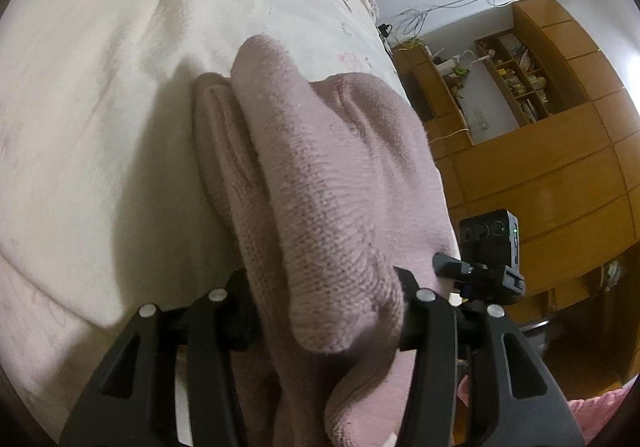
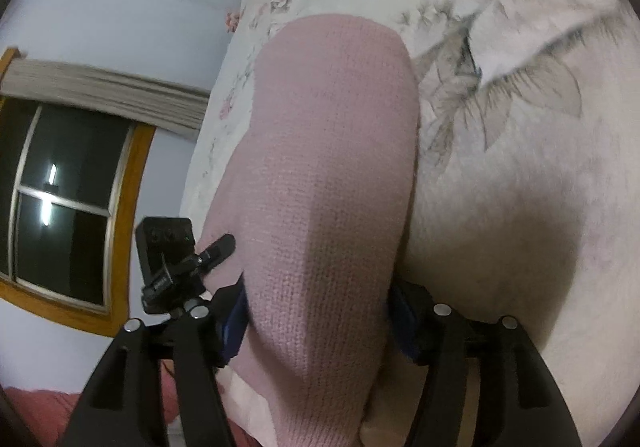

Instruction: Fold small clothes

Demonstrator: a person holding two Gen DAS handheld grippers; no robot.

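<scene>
Draping between both sets of jaws, one pink knit garment (image 1: 320, 175) hangs bunched in thick folds above the bed. The left gripper (image 1: 324, 311) has its jaws clenched on a rolled fold of the knit, which fills the gap between them and spills forward and down past the fingers. The right gripper (image 2: 316, 311) likewise grasps the same garment, its jaws closed on a smooth band of the fabric that runs straight ahead of them. Each wrist view catches the other gripper just beside the cloth, so two grippers and one garment are counted.

Ahead of the left jaws the garment's far edge curls over in two ridges; to their left the bedspread (image 1: 100, 107) lies bare and open. To the right of the right jaws the cover is likewise free.

The bed carries a cream floral quilt. Beyond the left jaws' right side stand wooden cabinets (image 1: 560, 167) with a shelf of books; left of the right jaws is a dark window (image 2: 68, 207) in a wooden frame.
</scene>
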